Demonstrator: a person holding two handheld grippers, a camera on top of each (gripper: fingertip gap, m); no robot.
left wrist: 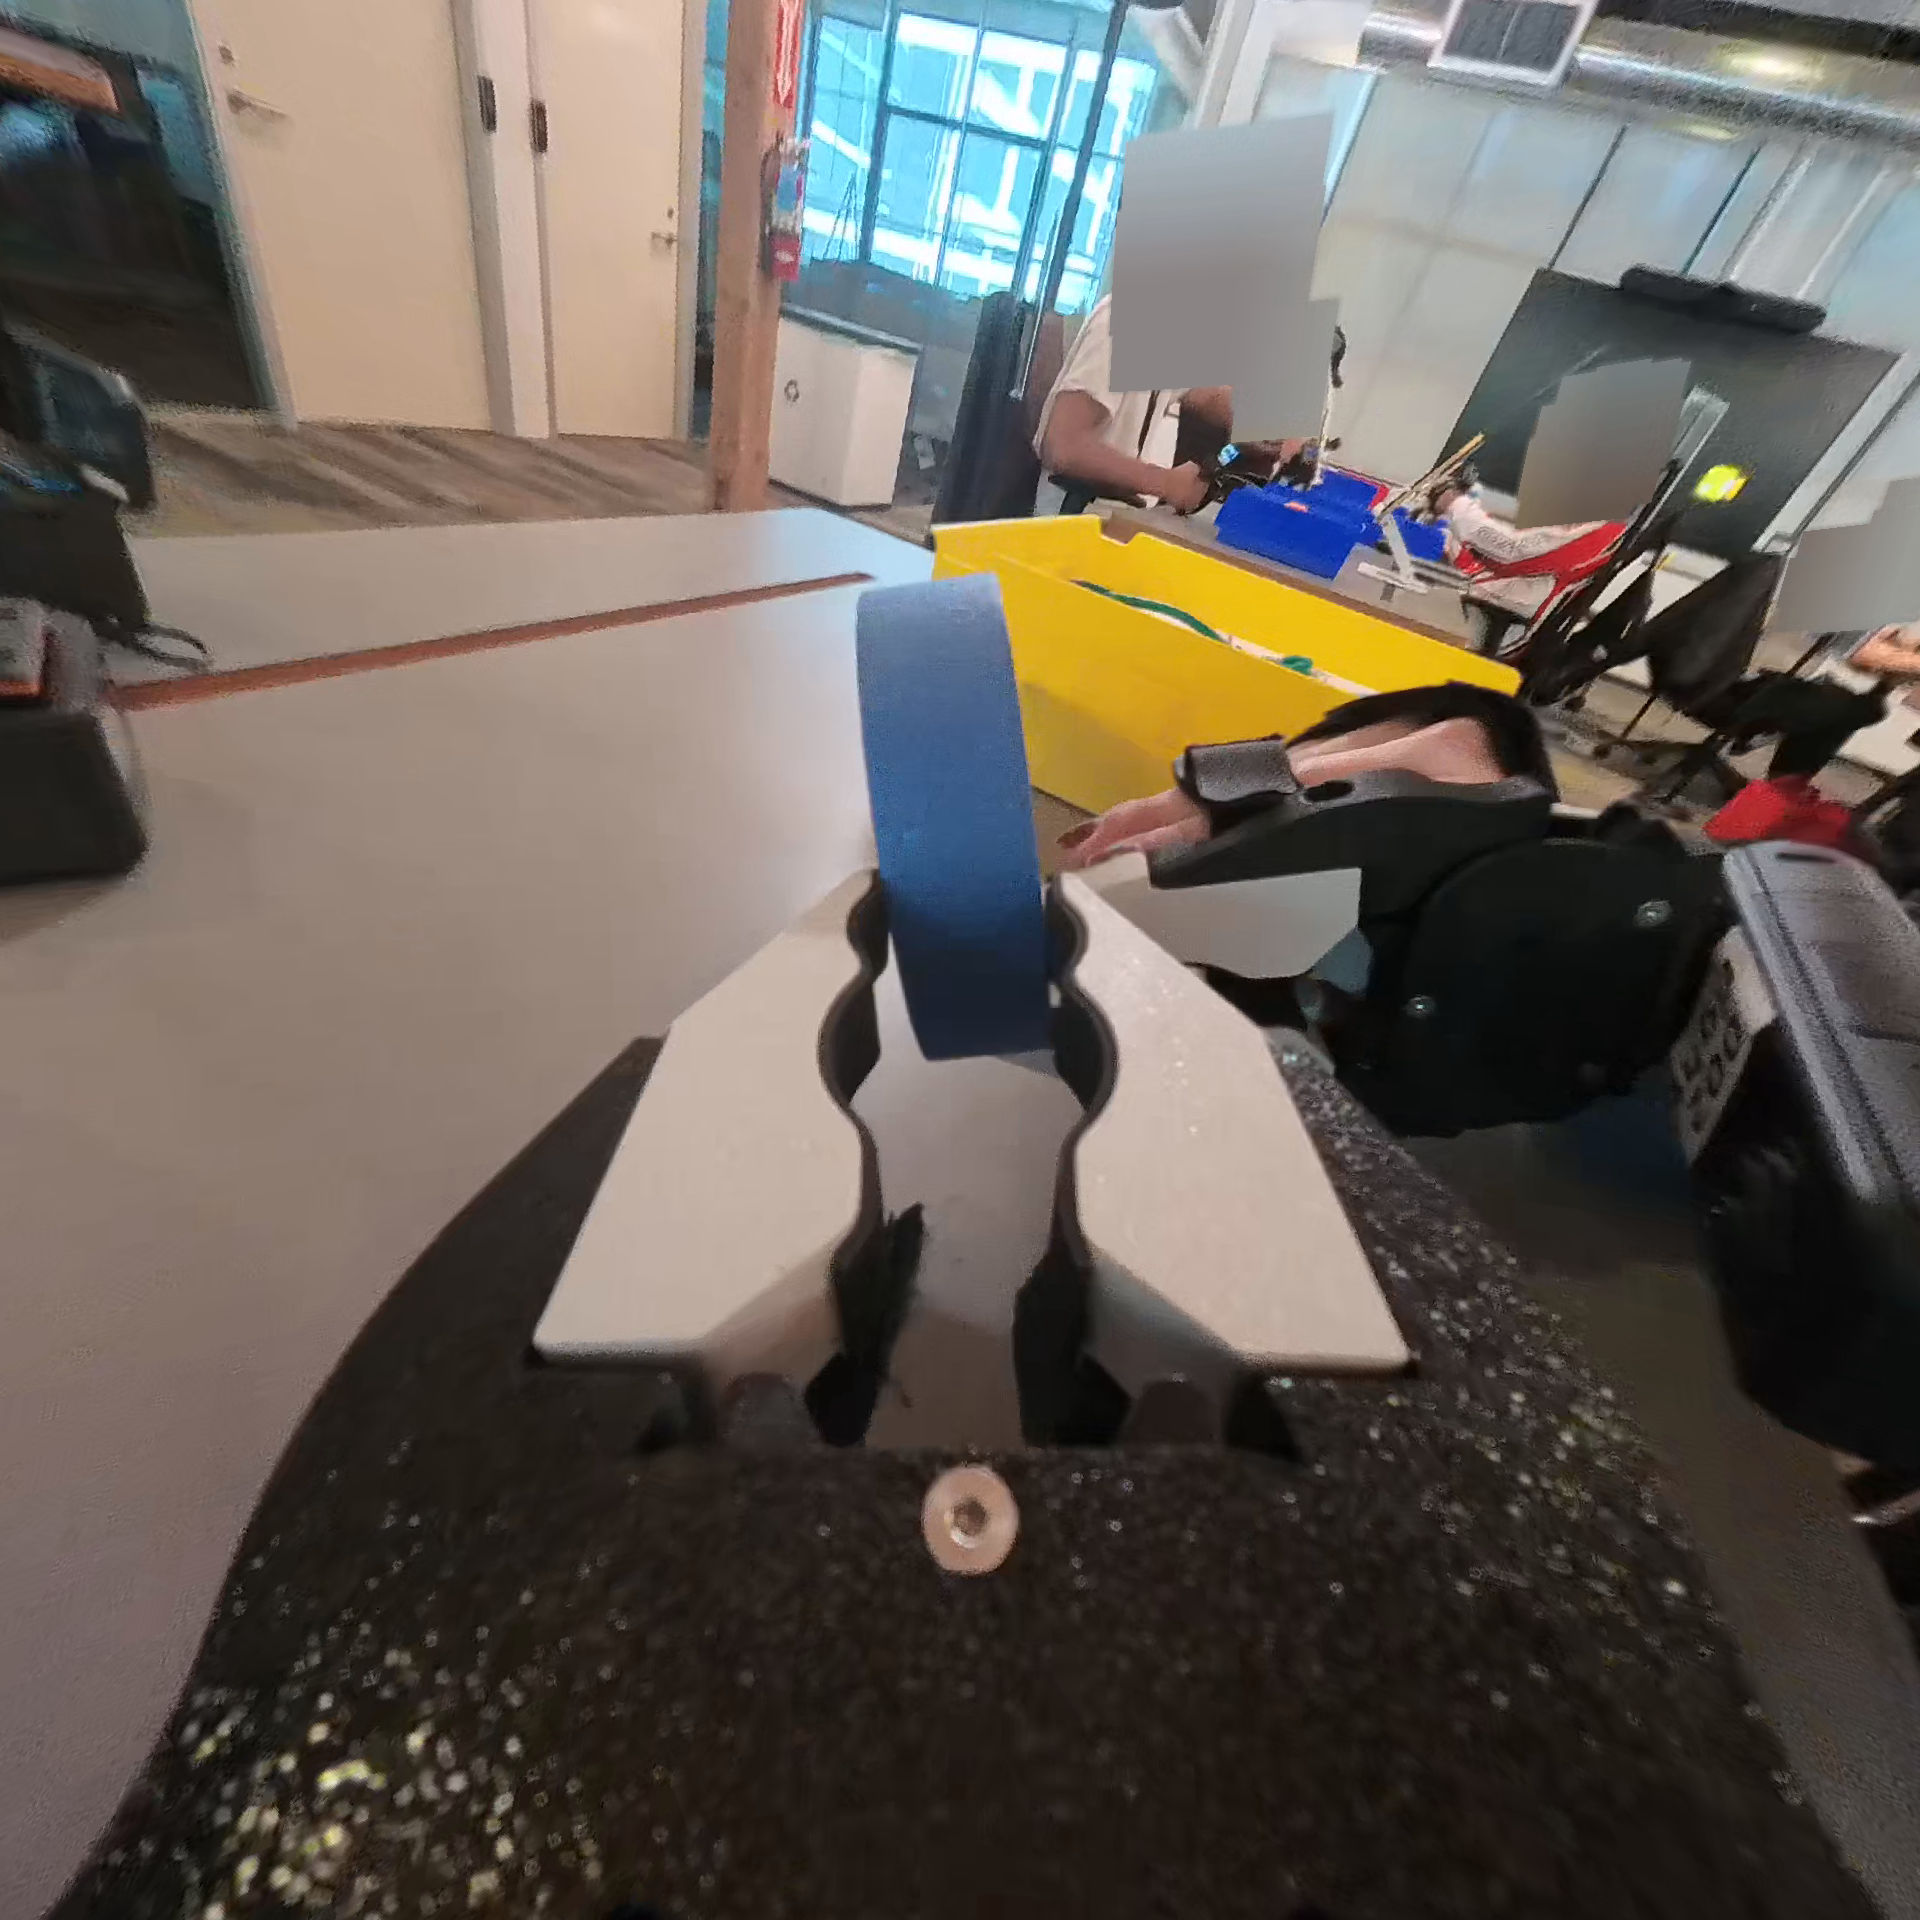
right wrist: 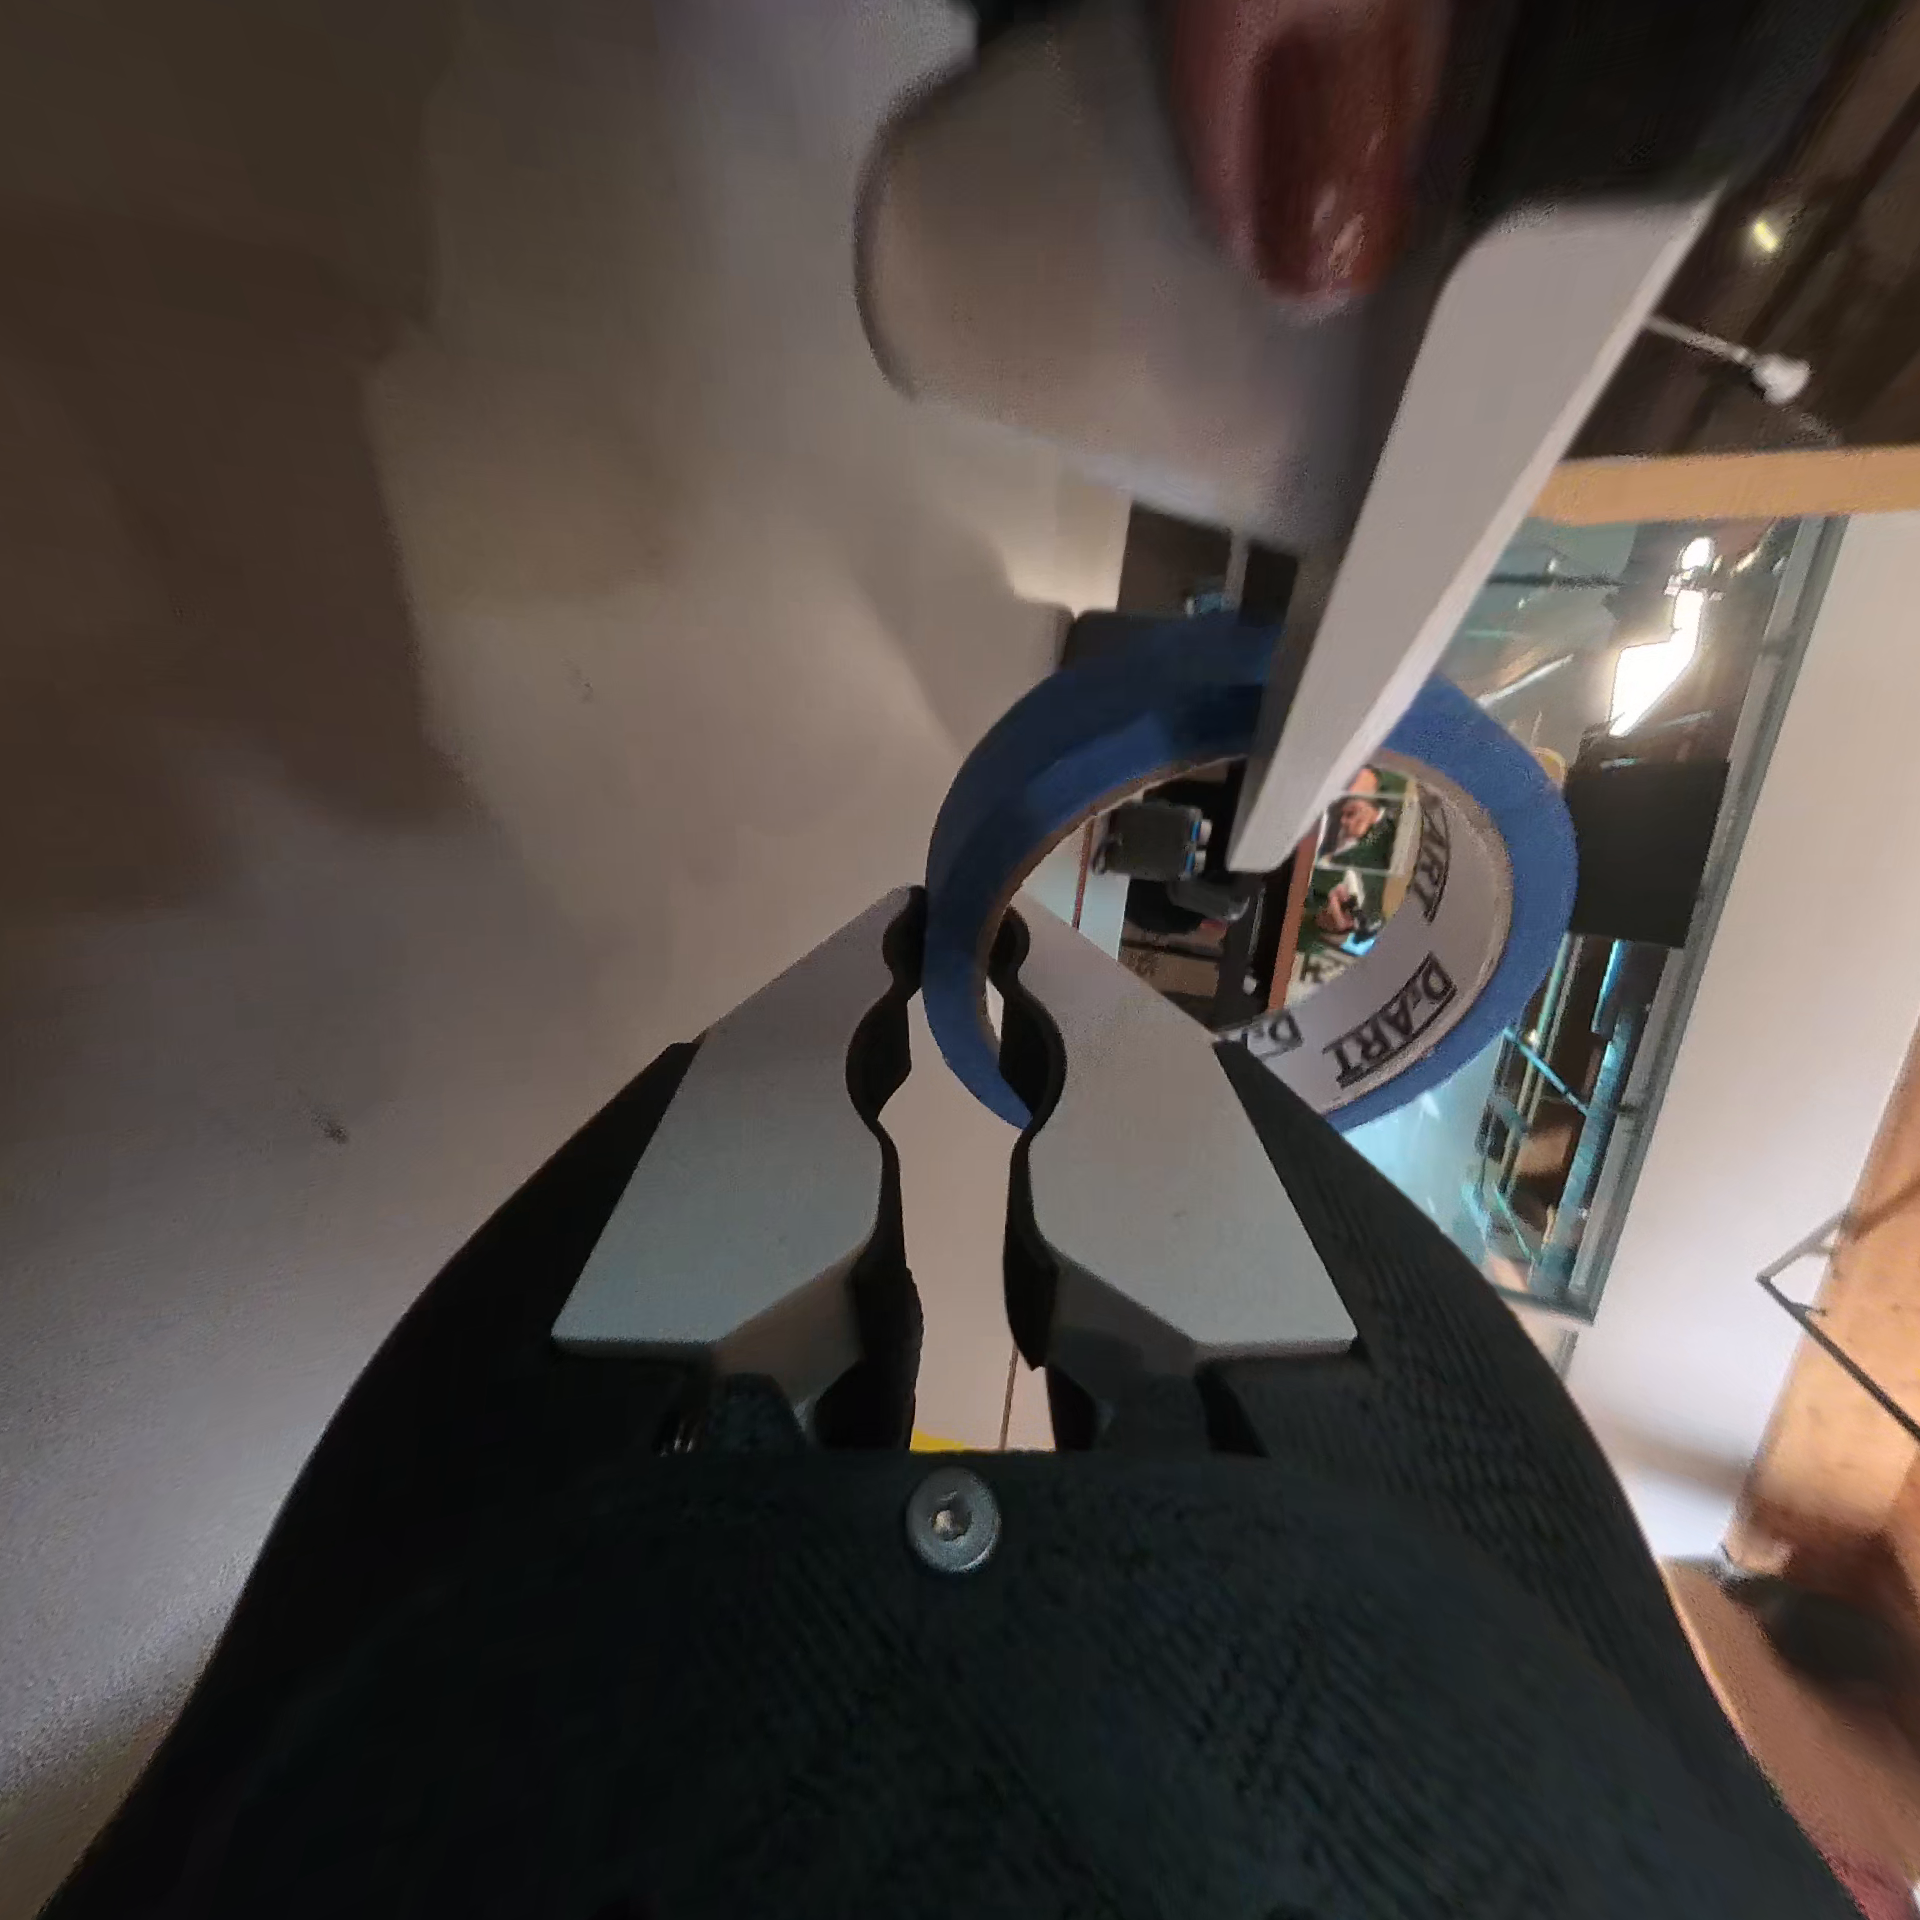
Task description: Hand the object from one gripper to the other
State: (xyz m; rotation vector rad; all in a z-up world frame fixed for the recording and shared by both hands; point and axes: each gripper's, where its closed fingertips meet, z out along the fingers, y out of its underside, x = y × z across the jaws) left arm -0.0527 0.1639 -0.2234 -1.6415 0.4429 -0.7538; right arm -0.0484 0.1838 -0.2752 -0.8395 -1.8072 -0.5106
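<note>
Currently, a blue tape roll (left wrist: pixel 951 821) is held upright above the desk (left wrist: pixel 468 831), clenched between the tips of the left gripper (left wrist: pixel 961 914). In the right wrist view, the roll's (right wrist: pixel 1496 831) wall is also pinched by the right gripper (right wrist: pixel 961 925). A yellow bin (left wrist: pixel 1174 665) is seen at the desk's far right edge.
</note>
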